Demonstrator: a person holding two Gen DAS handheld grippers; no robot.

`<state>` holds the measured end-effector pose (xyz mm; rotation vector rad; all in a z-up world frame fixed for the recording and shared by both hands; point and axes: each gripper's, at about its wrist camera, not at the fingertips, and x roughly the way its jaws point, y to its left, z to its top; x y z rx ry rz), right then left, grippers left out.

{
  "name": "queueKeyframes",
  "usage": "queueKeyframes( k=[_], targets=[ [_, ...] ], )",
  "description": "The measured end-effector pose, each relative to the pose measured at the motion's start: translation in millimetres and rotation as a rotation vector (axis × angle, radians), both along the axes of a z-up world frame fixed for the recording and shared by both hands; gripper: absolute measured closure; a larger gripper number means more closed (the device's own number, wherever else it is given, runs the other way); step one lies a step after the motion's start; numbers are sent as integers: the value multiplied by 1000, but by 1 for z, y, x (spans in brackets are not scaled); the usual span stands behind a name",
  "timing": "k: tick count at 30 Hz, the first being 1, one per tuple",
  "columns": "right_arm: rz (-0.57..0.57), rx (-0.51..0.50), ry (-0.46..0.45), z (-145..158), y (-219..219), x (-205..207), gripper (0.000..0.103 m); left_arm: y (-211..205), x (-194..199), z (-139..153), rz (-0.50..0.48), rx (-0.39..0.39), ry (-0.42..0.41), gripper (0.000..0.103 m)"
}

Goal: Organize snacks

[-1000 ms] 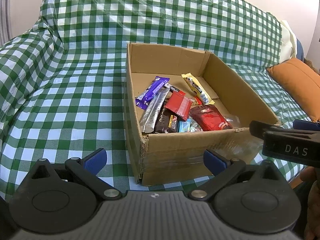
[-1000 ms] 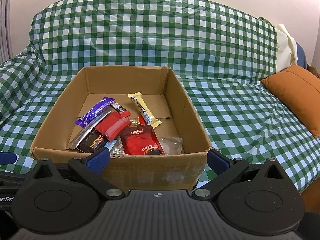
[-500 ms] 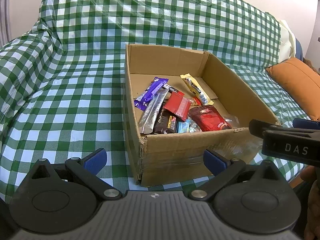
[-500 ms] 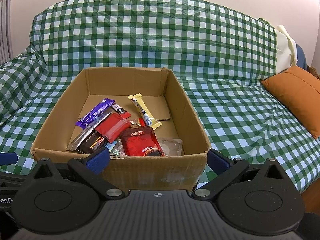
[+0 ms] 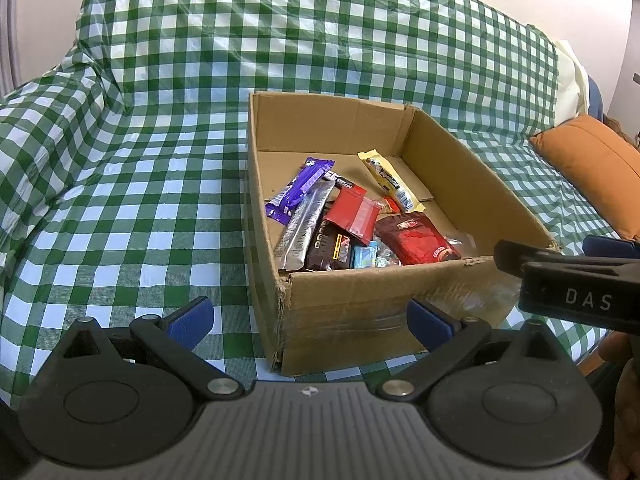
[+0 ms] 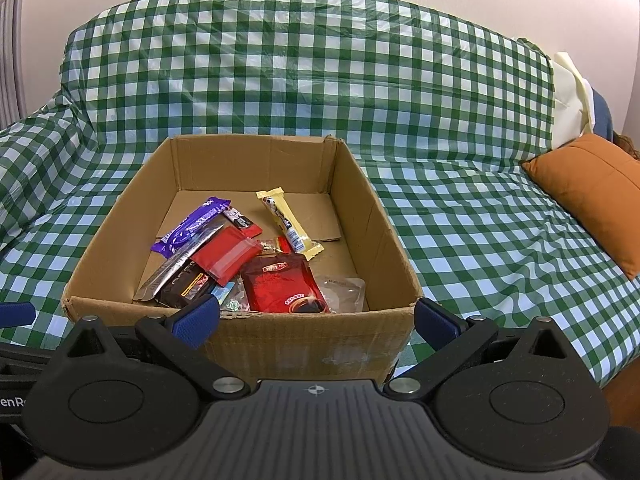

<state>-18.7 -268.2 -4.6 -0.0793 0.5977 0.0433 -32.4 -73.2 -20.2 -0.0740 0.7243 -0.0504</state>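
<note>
- A cardboard box (image 6: 240,336) sits open on a sofa draped in a green checked cloth (image 6: 480,216), with an orange cushion (image 6: 592,192) off to the right
- All the snacks in view lie inside the box, heaped loosely toward its near left part: a purple bar (image 6: 192,226), a silver wrapper (image 6: 176,266) beside it, a red zip pouch (image 6: 226,254) on top of the heap, a dark chocolate pack (image 6: 182,290), a red coffee pouch (image 6: 282,286), a cream-yellow bar (image 6: 286,224) lying slantwise further back, and a clear packet (image 6: 346,290) at the near right
- No snack shows on the cloth around the box in either view
- The left gripper (image 5: 310,318) hovers short of the box's near left corner; its blue fingers stand wide apart and grip nothing
- The right gripper (image 6: 318,318) hangs before the near wall of the box, likewise spread wide and empty
- As a judgement: if organizing means gathering snacks into the box, that state is already met; if it means sorting or lifting them out, the jumbled heap is what remains. The pictures fit either reading and do not settle which
- The far half of the box floor lies bare
</note>
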Motion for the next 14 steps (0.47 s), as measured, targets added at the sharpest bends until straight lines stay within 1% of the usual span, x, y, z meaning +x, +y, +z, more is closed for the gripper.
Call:
queueKeyframes(
  k=[14],
  targets=[
    [-1, 1, 1, 0, 0, 0, 0, -3, -2, 0, -17, 9, -24, 0]
  ],
)
